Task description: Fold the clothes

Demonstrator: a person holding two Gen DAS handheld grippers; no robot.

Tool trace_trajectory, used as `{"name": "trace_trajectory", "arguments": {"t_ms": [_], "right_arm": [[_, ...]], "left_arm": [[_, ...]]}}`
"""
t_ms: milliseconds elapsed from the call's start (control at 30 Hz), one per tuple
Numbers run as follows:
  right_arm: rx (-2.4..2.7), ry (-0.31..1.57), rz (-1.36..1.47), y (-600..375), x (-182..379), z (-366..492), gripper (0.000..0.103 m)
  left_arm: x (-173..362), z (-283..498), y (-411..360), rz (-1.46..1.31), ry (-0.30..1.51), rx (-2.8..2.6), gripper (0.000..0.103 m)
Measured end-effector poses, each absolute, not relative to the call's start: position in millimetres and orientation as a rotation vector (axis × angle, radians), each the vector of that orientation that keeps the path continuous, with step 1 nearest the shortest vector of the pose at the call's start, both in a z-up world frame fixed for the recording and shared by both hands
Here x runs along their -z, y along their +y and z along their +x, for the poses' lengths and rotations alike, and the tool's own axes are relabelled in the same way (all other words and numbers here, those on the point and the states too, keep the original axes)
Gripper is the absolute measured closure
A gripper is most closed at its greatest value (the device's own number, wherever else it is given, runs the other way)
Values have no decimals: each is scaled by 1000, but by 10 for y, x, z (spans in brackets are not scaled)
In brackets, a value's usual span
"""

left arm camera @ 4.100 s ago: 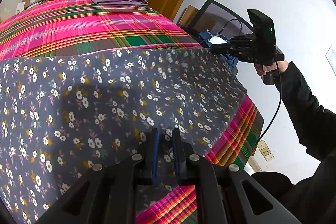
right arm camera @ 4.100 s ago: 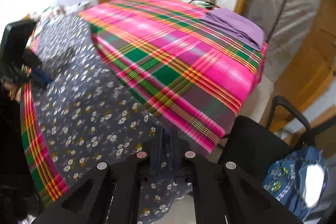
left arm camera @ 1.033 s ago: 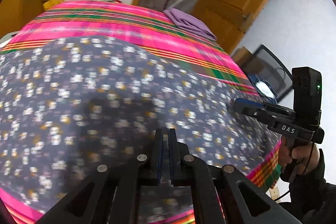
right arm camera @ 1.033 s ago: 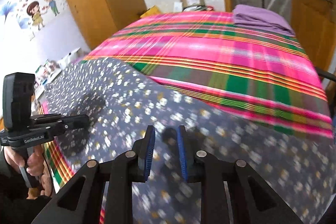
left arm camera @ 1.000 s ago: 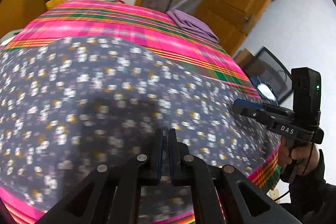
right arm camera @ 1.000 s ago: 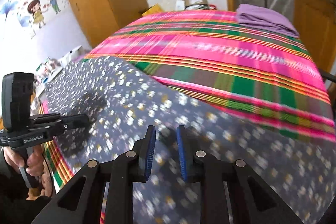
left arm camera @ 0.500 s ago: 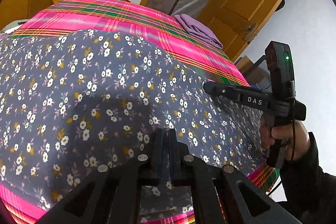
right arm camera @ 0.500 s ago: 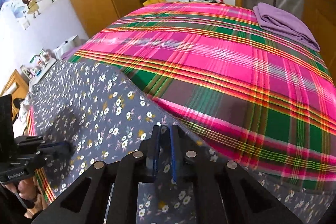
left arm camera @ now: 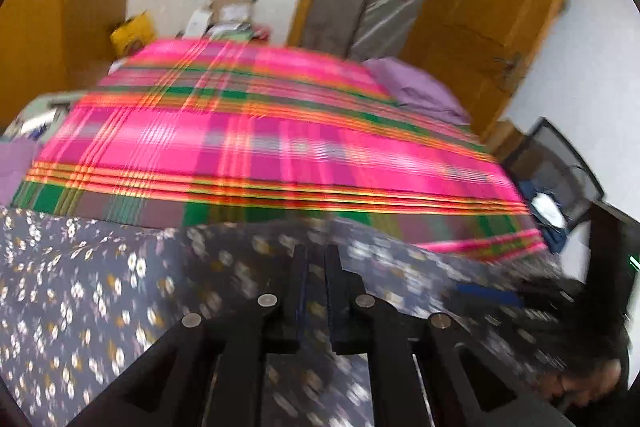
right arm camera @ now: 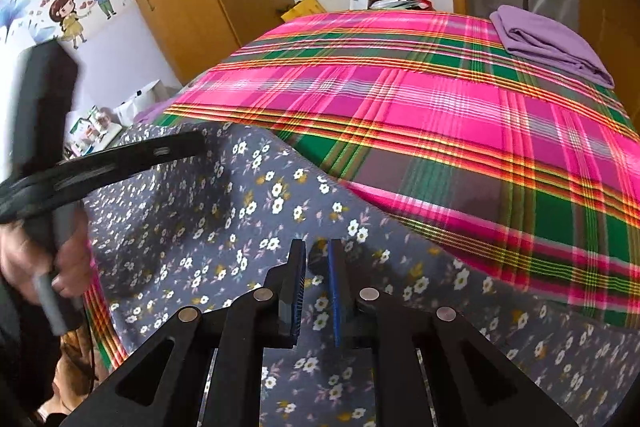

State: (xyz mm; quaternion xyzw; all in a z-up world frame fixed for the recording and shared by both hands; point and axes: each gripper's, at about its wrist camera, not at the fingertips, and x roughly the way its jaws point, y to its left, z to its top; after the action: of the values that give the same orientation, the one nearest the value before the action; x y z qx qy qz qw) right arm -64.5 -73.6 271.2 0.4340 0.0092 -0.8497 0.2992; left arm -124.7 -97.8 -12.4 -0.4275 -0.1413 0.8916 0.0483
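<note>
The grey floral cotton garment (right arm camera: 224,227) is spread over the near end of the bed with the pink-and-green plaid cover (right arm camera: 440,115). Both sets of tongs have a narrow gap, just eased apart. The left gripper (left arm camera: 316,259) and right gripper (right arm camera: 317,251) sit over the fabric, not clamping it. A folded purple cloth (right arm camera: 548,39) lies at the far corner.

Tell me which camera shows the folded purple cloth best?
The right wrist view: the folded purple cloth is sharp there, lying on the far right corner of the plaid bedspread, with its folds clear. The left wrist view shows it too, but smeared by motion blur.
</note>
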Motion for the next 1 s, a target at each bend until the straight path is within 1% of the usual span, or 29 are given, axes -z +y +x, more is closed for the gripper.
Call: {"name": "trace_trajectory", "arguments": {"t_ms": [33,100,233,367,433,467,500,633,733,867,1000], "right_arm": [[2258,23,1152,-737,-2715,-648,91],[2261,21,1152,-739,-2726,-647,91],[2256,16,1161,-769,-2737,-665,91],[2238,17,1138,-814,-2776,-630,90],[2228,20,1131,-846,-2796,-603,87],[2225,23,1128,-867,-2805,-590,82],[2221,27,1126,-897,-2810,-591,80],[2194,54,1129,-1064,-2816,-624,80],[2173,92,1121,-1253,-2835,-647,80],[2140,129,1111,-1461,-2848,-650,80],[2089,146,1110,-1594,-2802,-590,80]], "left_arm": [[196,-1322,-1013,-1339,-451,-2707,95],[263,-1388,-1058,-1320,-468,-2710,96],[247,-1411,-1105,-1321,-503,-2689,97],[167,-1140,-1286,-1246,-549,-2718,96],[165,-977,-1425,-1235,-560,-2758,96],[167,-889,-1501,-1233,-566,-2781,96],[180,-810,-1580,-1234,-578,-2802,96],[287,-495,-1880,-1271,-647,-2873,96],[352,-257,-2053,-1225,-746,-2864,97],[357,-11,-2040,-1205,-748,-2867,96],[331,155,-1999,-1216,-690,-2860,96]]}}
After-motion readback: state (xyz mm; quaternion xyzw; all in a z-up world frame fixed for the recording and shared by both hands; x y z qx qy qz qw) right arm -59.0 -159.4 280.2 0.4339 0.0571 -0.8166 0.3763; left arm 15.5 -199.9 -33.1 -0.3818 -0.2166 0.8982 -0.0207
